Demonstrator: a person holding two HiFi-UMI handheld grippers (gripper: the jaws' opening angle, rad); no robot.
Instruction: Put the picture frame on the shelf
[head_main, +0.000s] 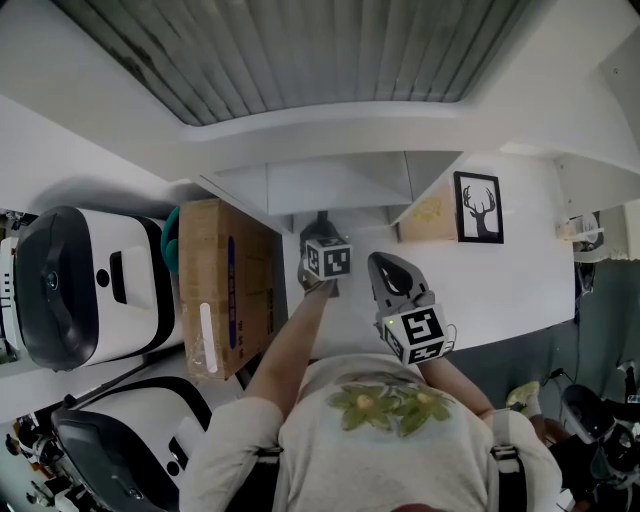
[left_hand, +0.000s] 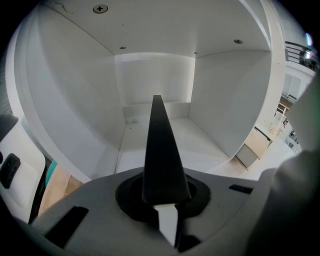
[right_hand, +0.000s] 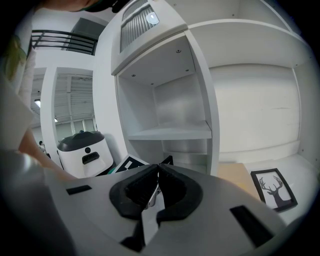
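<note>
Reaching into a shelf (head_main: 330, 185) bay, the left gripper (left_hand: 157, 102) is clenched shut, holding nothing. The right gripper (right_hand: 158, 167) hangs back, clenched too, bare. The frame (head_main: 478, 207) sits in the neighbouring bay, right of both grippers, well apart.

My left gripper (left_hand: 157, 102) and right gripper (right_hand: 158, 167) black-jawed on grey bodies, black-and-white square markers (head_main: 336, 262), white shelf (right_hand: 170, 133), black picture frame (right_hand: 274, 188) with black deer silhouette on white, brown cardboard box (head_main: 222, 285)
</note>
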